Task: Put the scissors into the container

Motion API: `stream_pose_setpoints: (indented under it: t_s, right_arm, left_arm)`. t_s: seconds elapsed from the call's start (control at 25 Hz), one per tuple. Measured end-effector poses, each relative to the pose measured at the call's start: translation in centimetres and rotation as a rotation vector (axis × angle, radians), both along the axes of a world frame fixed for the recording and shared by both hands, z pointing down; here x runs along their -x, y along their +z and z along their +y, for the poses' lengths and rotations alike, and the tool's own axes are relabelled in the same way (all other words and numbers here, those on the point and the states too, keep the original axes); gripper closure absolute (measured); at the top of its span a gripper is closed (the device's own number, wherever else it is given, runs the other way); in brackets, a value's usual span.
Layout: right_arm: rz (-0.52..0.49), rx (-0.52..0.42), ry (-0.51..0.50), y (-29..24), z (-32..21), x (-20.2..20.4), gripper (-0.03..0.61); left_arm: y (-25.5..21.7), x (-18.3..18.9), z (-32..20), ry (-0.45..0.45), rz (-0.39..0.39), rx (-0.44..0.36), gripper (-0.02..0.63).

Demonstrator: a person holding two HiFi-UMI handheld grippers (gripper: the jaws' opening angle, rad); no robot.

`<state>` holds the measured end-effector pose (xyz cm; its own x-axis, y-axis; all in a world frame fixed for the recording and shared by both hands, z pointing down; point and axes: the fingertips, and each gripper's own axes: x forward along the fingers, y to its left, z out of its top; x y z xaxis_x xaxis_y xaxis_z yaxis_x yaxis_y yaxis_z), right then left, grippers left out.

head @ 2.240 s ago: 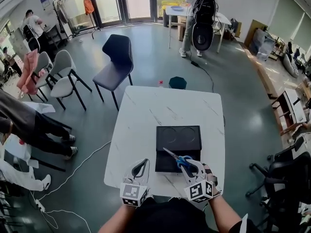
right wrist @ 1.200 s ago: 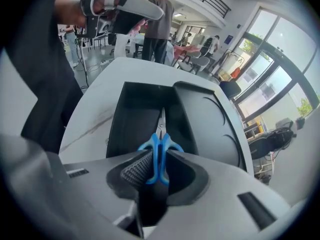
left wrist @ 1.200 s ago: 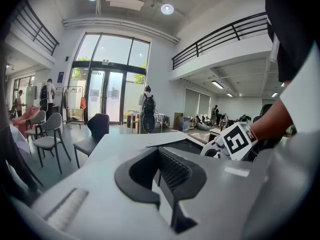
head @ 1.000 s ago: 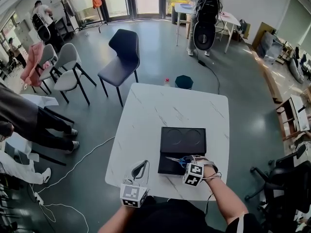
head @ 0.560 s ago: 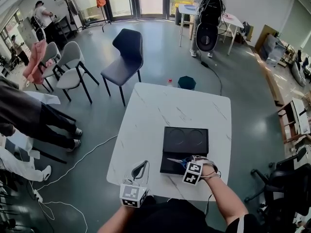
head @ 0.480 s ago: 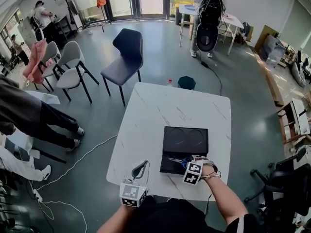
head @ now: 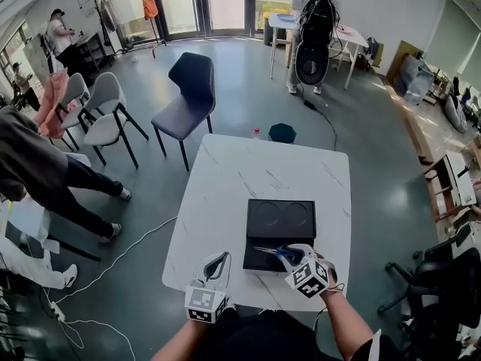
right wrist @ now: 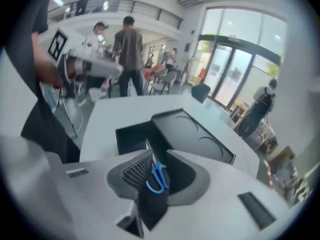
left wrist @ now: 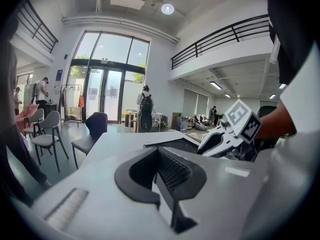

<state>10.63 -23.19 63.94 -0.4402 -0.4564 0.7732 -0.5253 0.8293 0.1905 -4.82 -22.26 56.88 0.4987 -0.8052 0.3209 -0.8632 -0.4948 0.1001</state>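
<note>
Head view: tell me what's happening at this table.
A person holds a tool in each hand. The right tool is shut on the blue-handled scissors, holding them at the near, open part of the black container on the white table; they are not yet released. The left tool is shut and empty by the table's near edge.

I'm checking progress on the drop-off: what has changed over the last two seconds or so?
The right gripper carried the scissors forward over the near section of the black container and turned them so the blades point left. It still grips their blue handle; nothing was released. The left gripper stays shut at the near edge of the table; the container has not moved.
</note>
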Motion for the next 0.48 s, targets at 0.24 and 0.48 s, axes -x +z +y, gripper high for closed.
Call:
stream_pose_setpoints:
  t_s: [0.24,0.48]
  right_arm:
    - [-0.442,-0.2,0.241,-10.0,0.0,1.4,0.51]
    - [-0.48,-0.47,0.258,-17.1,0.6,1.4,0.568]
  left_arm:
    - [-3.0,-1.0,-0.2,0.023,0.077,-0.034,0.604]
    - [-7.1,-2.6,-0.8,0.038,0.165,-0.076,0.604]
